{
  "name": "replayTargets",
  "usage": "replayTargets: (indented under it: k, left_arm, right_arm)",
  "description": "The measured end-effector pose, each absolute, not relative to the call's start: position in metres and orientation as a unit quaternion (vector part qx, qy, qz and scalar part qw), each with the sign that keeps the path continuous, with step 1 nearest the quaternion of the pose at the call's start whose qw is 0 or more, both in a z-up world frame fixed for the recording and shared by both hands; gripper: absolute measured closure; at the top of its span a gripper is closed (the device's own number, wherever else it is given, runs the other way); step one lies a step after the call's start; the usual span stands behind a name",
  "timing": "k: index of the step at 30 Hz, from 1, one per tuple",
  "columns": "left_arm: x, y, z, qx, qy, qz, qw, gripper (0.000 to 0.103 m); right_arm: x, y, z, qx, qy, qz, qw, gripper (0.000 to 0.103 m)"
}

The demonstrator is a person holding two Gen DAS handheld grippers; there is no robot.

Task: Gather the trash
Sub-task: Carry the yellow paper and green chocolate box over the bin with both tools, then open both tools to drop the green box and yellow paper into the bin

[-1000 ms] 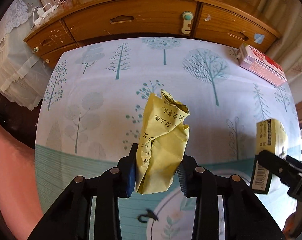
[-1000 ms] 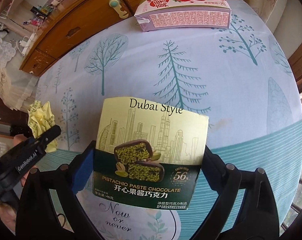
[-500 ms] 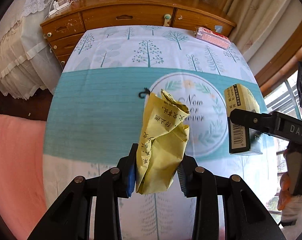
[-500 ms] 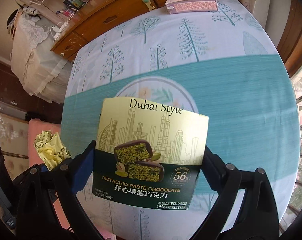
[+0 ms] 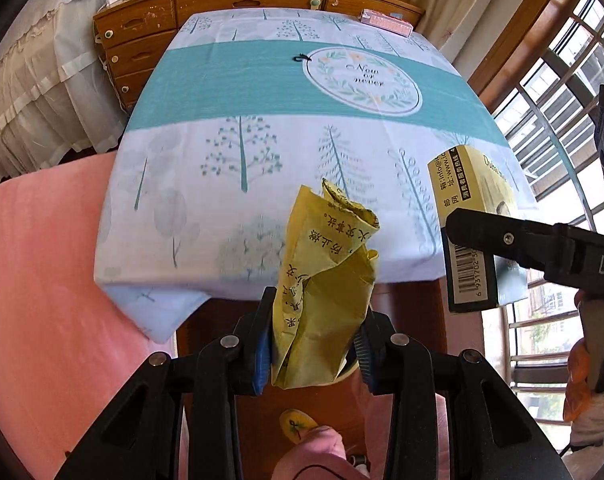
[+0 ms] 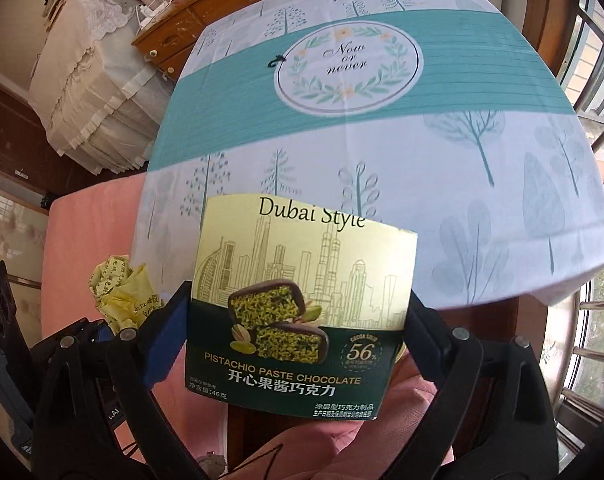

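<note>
A table (image 5: pixel 405 300) wears a tablecloth (image 5: pixel 262 80) printed with trees, a teal band and a round wreath. A pink box (image 5: pixel 385 22) lies at its far edge, a small black hook-shaped thing (image 5: pixel 300 58) beside the wreath.

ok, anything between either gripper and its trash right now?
No. The left gripper is shut on the yellow wrapper, the right gripper on the chocolate box. No bin is visible.

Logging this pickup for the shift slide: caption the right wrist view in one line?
Right gripper holds the chocolate box off the table's near edge; the left grips a yellow wrapper.
</note>
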State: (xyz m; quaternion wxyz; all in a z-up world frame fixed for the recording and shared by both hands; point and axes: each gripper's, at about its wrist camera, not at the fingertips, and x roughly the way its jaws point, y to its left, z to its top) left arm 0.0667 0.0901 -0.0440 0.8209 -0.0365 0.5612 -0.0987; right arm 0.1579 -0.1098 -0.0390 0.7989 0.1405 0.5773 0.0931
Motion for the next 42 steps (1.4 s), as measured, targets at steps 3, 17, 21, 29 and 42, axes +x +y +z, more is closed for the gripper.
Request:
replayTargets:
  k: [3, 17, 21, 29, 42]
  left_arm:
    - [0.041, 0.101, -0.07, -0.051, 0.579, -0.097, 0.808, 0.069]
    - [0.006, 0.113, -0.221, -0.093, 0.608, -0.069, 0.786, 0.069]
    - [-0.001, 0.116, -0.272, -0.093, 0.616, -0.055, 0.78, 0.069]
    - [-0.017, 0.125, -0.34, -0.118, 0.618, -0.036, 0.777, 0.069]
    - [-0.008, 0.12, -0.39, -0.131, 0.622, -0.024, 0.771, 0.069]
  right_arm:
    - [0.119, -0.091, -0.055, 0.128, 0.589, 0.088, 0.793, 0.01]
    - [0.047, -0.064, -0.208, 0.046, 0.66, 0.029, 0.749, 0.01]
    - [0.043, -0.057, -0.271, 0.02, 0.675, 0.027, 0.737, 0.009]
    - [0.044, -0.052, -0.377, 0.027, 0.704, 0.014, 0.709, 0.008]
    - [0.054, -0.081, -0.446, 0.092, 0.72, 0.002, 0.688, 0.006]
